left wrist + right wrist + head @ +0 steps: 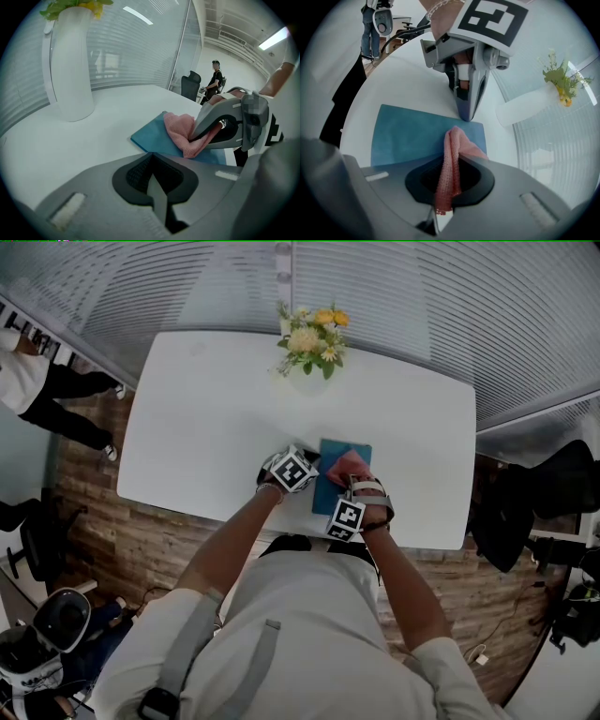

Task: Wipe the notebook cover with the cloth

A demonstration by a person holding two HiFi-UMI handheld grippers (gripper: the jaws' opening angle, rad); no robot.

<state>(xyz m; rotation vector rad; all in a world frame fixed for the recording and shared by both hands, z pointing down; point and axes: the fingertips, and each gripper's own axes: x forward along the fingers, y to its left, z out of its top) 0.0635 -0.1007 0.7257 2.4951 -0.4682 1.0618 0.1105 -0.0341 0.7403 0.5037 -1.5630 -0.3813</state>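
A blue notebook (330,486) lies flat on the white table (206,427), near its front edge. My right gripper (352,480) is shut on a pink cloth (451,152), which hangs from its jaws onto the notebook cover (412,136). In the left gripper view the cloth (180,130) bunches on the far part of the cover (151,137) under the right gripper (208,129). My left gripper (152,158) is shut with nothing in it. Its tip (467,111) comes down at the notebook's left edge.
A white vase of yellow flowers (312,341) stands at the table's far side, seen also as the vase (70,70) at left. Glass walls with blinds ring the room. A person (47,390) stands at left, another person (215,77) far off. Dark bags (544,493) lie at right.
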